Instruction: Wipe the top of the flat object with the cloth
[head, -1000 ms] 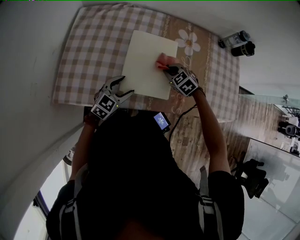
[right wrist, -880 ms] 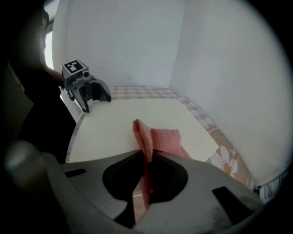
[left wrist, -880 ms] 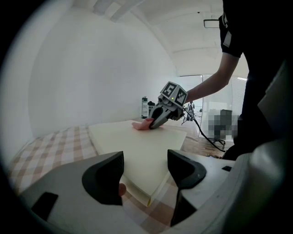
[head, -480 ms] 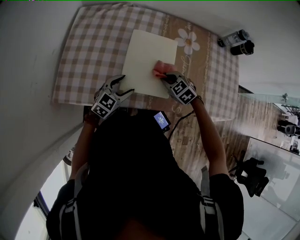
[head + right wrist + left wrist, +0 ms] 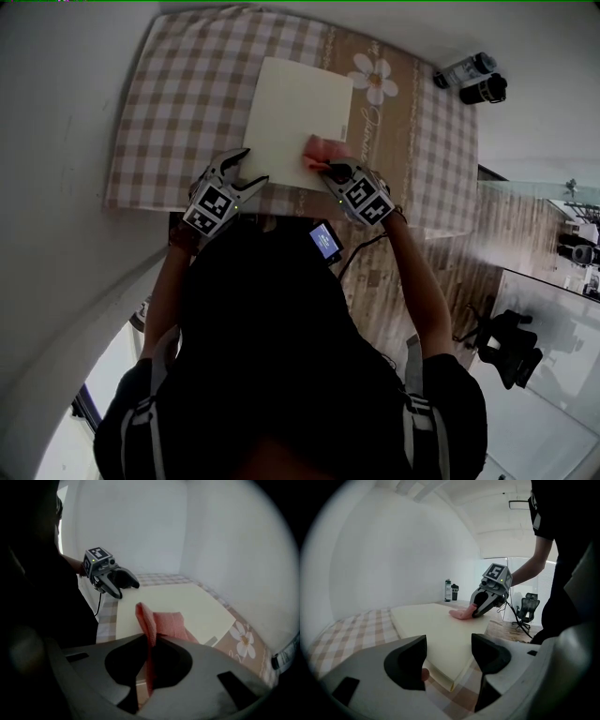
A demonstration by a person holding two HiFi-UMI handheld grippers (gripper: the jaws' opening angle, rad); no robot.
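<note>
Your right gripper (image 5: 325, 167) is clamped shut on the pink cloth (image 5: 322, 148), which lies on the cream flat object (image 5: 292, 108) near its front edge. Your left gripper (image 5: 251, 178) is open and empty at the object's near corner.

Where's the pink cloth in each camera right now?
Head view: centre, the cloth lies on the near right part of the cream board.
Left gripper view: right of centre, cloth under the right gripper.
Right gripper view: lower centre, cloth pinched between that gripper's jaws.
Shared landmark: the cream board.
</note>
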